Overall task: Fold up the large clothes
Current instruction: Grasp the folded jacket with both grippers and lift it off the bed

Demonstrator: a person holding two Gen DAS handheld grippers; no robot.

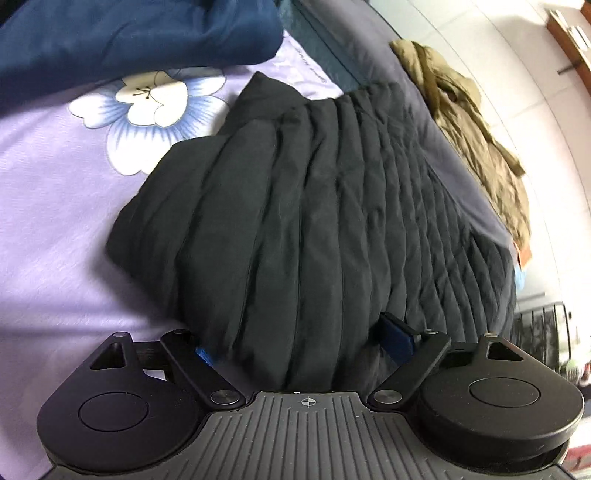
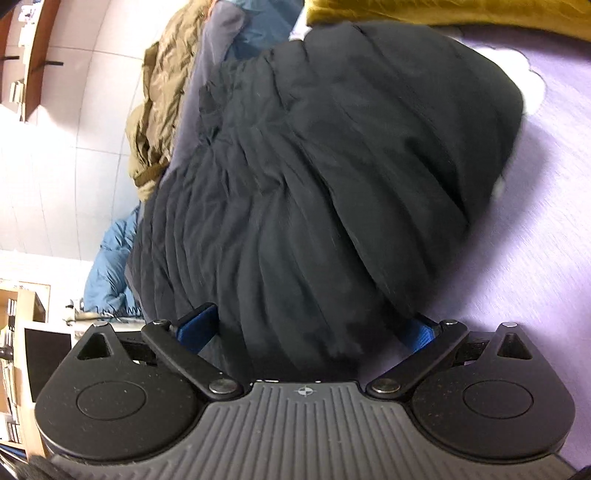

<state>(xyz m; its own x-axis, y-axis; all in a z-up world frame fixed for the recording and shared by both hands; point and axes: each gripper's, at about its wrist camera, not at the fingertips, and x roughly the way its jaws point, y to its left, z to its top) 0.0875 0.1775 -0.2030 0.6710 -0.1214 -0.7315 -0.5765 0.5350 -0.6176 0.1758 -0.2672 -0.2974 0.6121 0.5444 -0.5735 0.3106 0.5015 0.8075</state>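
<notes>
lilac floral bedsheet [image 1: 55, 206] carried the black quilted jacket [image 1: 314, 206], near its far edge. my left gripper [image 1: 301, 341] and right gripper [image 2: 314, 332], jaws wide, each straddled bunched hem; clamped or not, couldn't tell. judged mid-fold; next: secure grip, carry hem over.

One black quilted padded jacket [image 1: 314, 206] is lying folded on one lilac bedsheet [image 1: 55, 229] that is showing one large white-and-blue printed flower [image 1: 147, 99]. One olive-khaki crumpled garment [image 1: 472, 129], one dark navy cloth [image 1: 129, 33], one light blue puffy garment [image 2: 110, 266] and one mustard-yellow fabric [image 2: 443, 13] are lying around it. Two black two-finger grippers, one left [image 1: 301, 341] and one right [image 2: 310, 330], are showing.
</notes>
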